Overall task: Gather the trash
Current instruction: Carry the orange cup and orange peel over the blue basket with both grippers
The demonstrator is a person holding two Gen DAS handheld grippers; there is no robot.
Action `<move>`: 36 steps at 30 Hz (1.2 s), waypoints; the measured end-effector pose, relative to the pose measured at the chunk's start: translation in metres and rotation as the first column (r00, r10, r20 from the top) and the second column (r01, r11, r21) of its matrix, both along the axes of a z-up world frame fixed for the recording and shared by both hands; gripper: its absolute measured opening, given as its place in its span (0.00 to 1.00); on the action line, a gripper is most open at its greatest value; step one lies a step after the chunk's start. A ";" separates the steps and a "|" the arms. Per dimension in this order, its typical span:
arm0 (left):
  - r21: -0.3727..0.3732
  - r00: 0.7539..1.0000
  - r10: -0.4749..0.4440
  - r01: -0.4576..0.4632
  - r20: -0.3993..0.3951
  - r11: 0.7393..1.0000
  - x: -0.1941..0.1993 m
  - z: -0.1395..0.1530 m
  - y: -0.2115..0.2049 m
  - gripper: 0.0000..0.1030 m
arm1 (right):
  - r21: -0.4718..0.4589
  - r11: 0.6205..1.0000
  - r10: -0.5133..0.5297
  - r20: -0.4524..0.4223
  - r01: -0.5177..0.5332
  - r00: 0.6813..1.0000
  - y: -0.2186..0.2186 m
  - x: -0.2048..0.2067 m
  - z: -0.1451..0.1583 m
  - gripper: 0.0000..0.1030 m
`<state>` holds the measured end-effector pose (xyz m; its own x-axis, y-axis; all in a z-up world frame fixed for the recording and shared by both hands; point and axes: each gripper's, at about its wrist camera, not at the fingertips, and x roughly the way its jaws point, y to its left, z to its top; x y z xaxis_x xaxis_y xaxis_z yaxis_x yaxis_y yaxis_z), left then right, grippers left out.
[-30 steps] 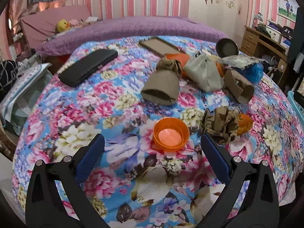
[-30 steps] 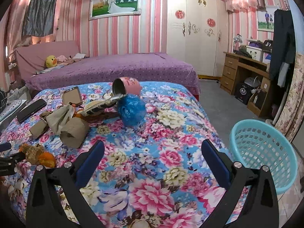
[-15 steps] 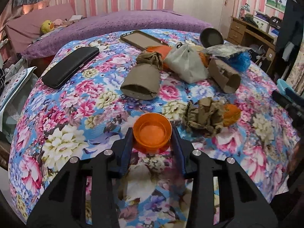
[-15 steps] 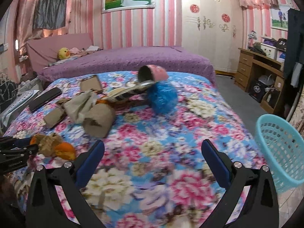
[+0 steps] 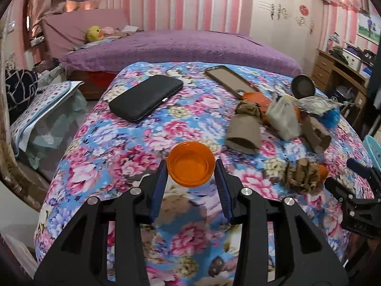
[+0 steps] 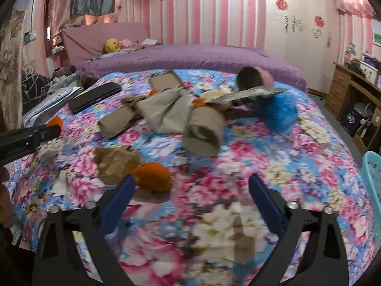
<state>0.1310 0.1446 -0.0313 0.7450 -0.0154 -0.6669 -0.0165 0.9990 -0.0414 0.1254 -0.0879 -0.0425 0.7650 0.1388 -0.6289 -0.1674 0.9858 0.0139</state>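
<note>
Two left fingers (image 5: 160, 186) clamping orange cap (image 5: 191, 163), floral cloth (image 5: 123, 152) beneath

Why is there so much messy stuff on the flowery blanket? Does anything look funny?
Yes. A pink cup lies tipped on its side instead of standing. Crumpled brown paper and an orange peel are scattered on the blanket. The left claw already grips an orange lid.

Floral-quilted bed (image 6: 250, 157) bearing black flat phone case (image 5: 145, 97), crumpled brown paper (image 6: 116, 163), blue mesh sponge (image 6: 278, 112), grey cloth bag (image 6: 164, 112).
</note>
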 end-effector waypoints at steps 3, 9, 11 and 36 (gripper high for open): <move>0.004 1.000 -0.001 0.001 0.004 1.000 0.001 0.000 -0.001 0.38 | -0.014 0.999 0.032 -0.026 -0.032 0.999 0.009 0.008 -0.004 0.72; 0.037 1.000 -0.006 0.006 0.001 0.999 0.002 -0.003 -0.007 0.38 | 0.032 0.993 0.119 -0.083 -0.117 0.989 0.019 0.020 -0.009 0.34; 0.034 1.000 -0.009 0.009 0.002 0.999 0.003 -0.003 -0.008 0.38 | 0.069 0.989 0.137 -0.077 -0.132 0.988 0.016 0.020 -0.009 0.26; 0.108 0.986 -0.098 0.084 0.136 0.991 -0.012 0.043 -0.138 0.38 | 0.042 0.998 -0.059 0.099 0.055 0.993 -0.184 0.005 0.053 0.25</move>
